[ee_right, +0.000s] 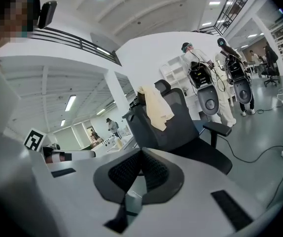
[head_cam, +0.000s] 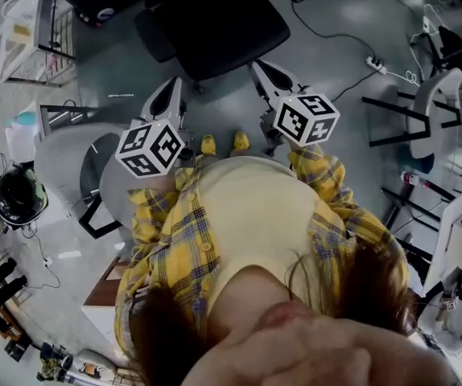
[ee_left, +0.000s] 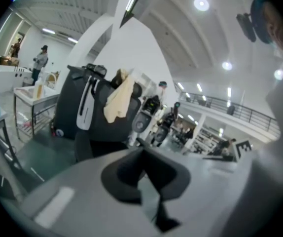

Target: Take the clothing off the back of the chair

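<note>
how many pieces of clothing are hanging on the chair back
1: a cream garment draped over the top of the backrest of the black chair. More could hang hidden on its far side.

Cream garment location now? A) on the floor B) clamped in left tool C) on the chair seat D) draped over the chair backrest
D: the cream garment hangs over the backrest of the black chair, while the left tool and right tool are both shut and empty, short of it.
</note>
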Available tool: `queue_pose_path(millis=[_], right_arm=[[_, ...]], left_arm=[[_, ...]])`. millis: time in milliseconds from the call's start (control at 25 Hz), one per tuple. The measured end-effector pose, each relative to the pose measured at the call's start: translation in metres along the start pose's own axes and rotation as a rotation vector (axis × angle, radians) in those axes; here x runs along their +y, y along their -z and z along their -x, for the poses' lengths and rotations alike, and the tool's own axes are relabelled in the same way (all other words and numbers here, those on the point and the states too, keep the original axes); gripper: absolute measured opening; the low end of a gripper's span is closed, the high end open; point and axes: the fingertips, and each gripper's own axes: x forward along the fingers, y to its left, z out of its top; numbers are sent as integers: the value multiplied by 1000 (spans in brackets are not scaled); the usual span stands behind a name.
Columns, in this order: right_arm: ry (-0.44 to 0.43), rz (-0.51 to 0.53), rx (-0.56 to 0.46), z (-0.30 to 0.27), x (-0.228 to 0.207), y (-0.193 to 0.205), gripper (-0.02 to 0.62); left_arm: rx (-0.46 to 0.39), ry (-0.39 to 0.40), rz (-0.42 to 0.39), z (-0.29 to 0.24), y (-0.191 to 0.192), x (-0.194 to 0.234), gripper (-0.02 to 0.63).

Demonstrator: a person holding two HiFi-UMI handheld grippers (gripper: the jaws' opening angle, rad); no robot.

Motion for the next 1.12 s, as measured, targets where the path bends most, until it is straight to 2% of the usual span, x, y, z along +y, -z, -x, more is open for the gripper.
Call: queue_pose_path(millis=[280, 800, 1120], right_arm=[[-56, 13, 16, -13, -5, -8, 14], [-114, 14, 40, -18, -40, -18, 14], [-134, 1, 63, -41, -40, -16, 14]], left_arm=[[-26, -46, -4, -8, -6, 3, 6], [-54, -114, -15, -38, -12, -12, 5], [-51, -134, 0, -49, -15, 9, 6]])
